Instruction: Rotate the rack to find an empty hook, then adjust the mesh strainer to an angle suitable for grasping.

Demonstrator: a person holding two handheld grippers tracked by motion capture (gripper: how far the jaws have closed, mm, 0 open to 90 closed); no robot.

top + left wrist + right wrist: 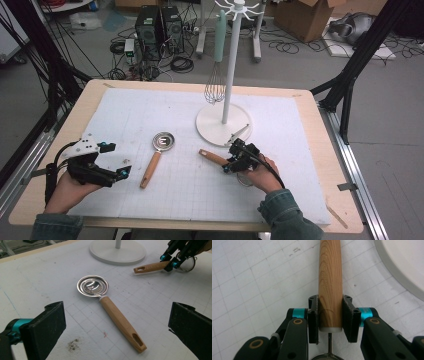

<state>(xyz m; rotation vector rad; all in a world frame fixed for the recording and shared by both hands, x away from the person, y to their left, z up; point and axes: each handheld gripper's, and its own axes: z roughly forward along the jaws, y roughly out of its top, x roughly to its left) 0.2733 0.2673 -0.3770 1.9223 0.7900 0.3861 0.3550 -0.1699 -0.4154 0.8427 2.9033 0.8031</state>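
Right of centre in the high view, my right gripper clamps one wooden handle; the whisk already hangs, while the scoop waits before my wide-open left gripper.

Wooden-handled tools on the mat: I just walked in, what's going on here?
A person works with a gripper in each hand. The right gripper is shut on the wooden handle of one utensil beside the white stand's base. The left gripper is open, facing a metal scoop that lies on the mat. A whisk hangs on the stand.
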